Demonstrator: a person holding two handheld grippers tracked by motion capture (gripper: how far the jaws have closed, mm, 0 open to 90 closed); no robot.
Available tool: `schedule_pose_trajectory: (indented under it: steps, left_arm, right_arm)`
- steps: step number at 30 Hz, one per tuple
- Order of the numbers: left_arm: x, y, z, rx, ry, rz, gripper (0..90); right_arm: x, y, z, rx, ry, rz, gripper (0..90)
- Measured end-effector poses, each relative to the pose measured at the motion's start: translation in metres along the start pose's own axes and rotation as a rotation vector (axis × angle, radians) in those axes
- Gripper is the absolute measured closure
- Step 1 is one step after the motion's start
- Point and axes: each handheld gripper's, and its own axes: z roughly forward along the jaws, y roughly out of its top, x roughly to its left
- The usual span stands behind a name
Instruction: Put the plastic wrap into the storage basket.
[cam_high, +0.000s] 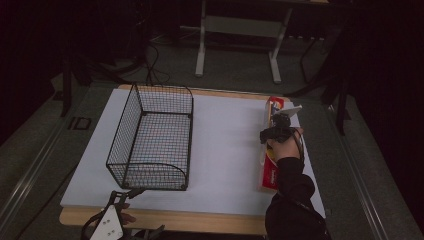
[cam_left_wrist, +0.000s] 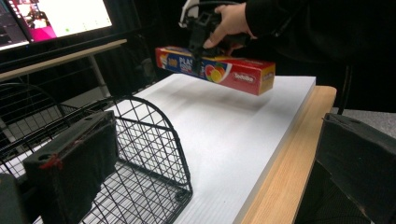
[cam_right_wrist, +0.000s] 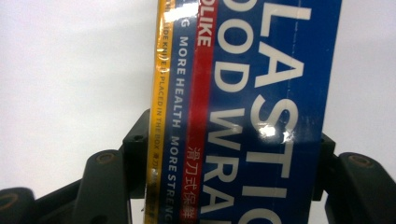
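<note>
A long plastic wrap box (cam_high: 270, 176), blue and red with fruit printed on it (cam_left_wrist: 219, 70), hangs a little above the white board at the right side. My right gripper (cam_high: 274, 133) is shut on it from above, its jaws pressing both long sides (cam_right_wrist: 233, 154). The box's label (cam_right_wrist: 261, 84) runs up between them. An empty black wire basket (cam_high: 125, 131) stands on the left half of the board. My left gripper (cam_high: 125, 193) sits at the basket's near corner, jaws wide open (cam_left_wrist: 215, 126) and holding nothing, with the basket's rounded end (cam_left_wrist: 156, 135) beside its left jaw.
The white board (cam_high: 225, 150) lies on a wooden tabletop whose edge (cam_left_wrist: 289, 172) shows along the near side. A lit monitor (cam_left_wrist: 60, 16) stands behind the basket. A grey table frame (cam_high: 240, 30) stands on the floor beyond.
</note>
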Motion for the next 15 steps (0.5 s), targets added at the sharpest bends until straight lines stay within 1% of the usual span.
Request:
schedule_pose_trajectory:
  steps: [4,8,11,13,14,15]
  left_arm:
    - [0.000,0.000,0.001,0.004,-0.001,0.000,0.0]
    - [0.000,0.000,0.001,0.008,0.000,0.001,0.0]
    - [0.000,0.000,0.000,0.005,0.001,0.001,0.0]
    - [0.000,0.000,0.000,0.007,0.001,0.000,0.0]
    - [0.000,0.000,0.001,0.009,0.002,0.001,0.0]
    - [0.000,0.000,0.001,0.009,0.001,0.001,0.0]
  right_arm:
    - [0.011,0.004,-0.014,-0.031,0.011,-0.043,38.9]
    - [0.024,0.006,-0.025,-0.056,0.045,-0.070,38.9]
    - [0.036,0.007,-0.033,-0.061,0.055,-0.106,38.9]
    - [0.044,0.008,-0.039,-0.078,0.060,-0.127,38.9]
    - [0.052,0.009,-0.043,-0.088,0.063,-0.142,38.9]
    - [0.055,0.010,-0.044,-0.089,0.063,-0.151,38.9]
